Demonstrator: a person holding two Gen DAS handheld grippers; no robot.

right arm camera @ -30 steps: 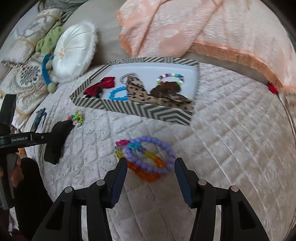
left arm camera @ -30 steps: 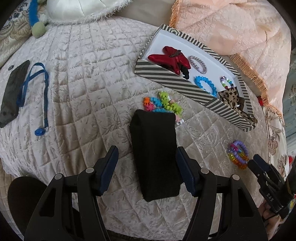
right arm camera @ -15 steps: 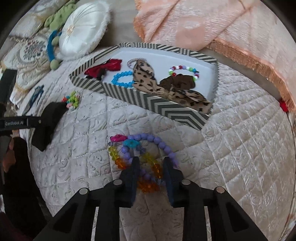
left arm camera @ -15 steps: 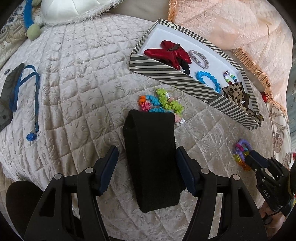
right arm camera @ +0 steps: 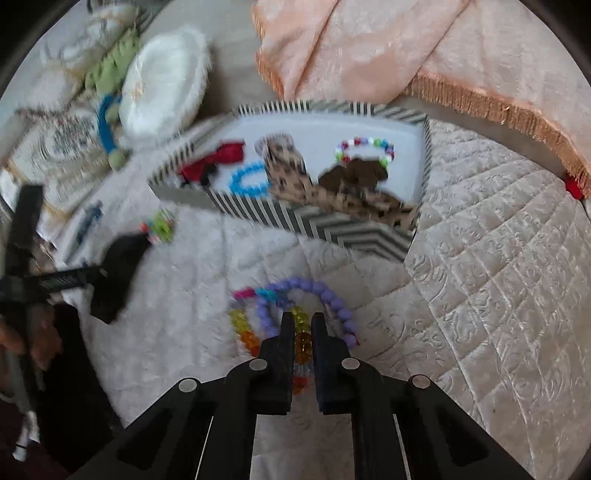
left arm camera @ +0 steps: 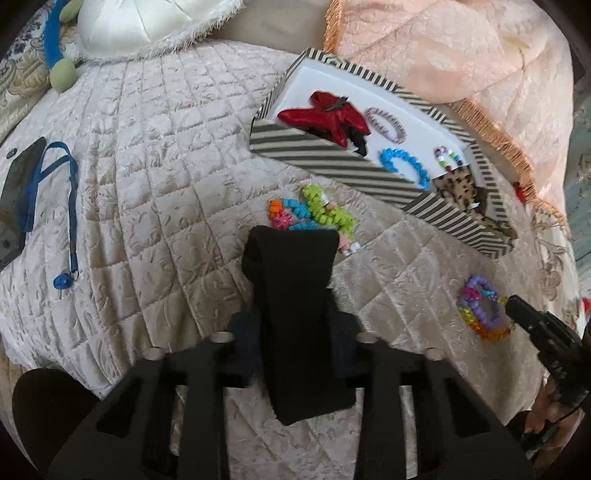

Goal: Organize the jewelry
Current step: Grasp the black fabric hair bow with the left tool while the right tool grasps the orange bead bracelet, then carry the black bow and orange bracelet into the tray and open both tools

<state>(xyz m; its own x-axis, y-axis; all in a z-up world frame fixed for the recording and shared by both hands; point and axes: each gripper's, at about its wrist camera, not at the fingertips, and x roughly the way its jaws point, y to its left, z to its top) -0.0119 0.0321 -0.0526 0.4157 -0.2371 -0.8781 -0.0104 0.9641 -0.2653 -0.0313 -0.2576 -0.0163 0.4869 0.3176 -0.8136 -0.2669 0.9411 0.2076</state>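
My left gripper [left arm camera: 295, 328] is shut on a black fabric band [left arm camera: 295, 280] on the quilted bed. A pile of bright coil hair ties [left arm camera: 314, 212] lies just beyond it. The striped box [left arm camera: 332, 162] holds a red bow [left arm camera: 325, 116], a blue bead bracelet [left arm camera: 406, 166], a silver bracelet [left arm camera: 386, 123], a multicolour bracelet and leopard scrunchies. My right gripper [right arm camera: 303, 325] is shut on a bunch of purple and rainbow bead bracelets [right arm camera: 325, 299], also seen in the left wrist view [left arm camera: 480, 310]. The box shows in the right wrist view [right arm camera: 314, 225].
A peach fringed blanket [left arm camera: 461, 55] lies behind the box. A white round pillow [left arm camera: 147, 26] is at the back left. A phone with a blue lanyard [left arm camera: 55, 192] lies on the quilt [left arm camera: 147, 166] at the left.
My left gripper closed on the black band. My right gripper moved forward onto the bead bracelets and closed on them.
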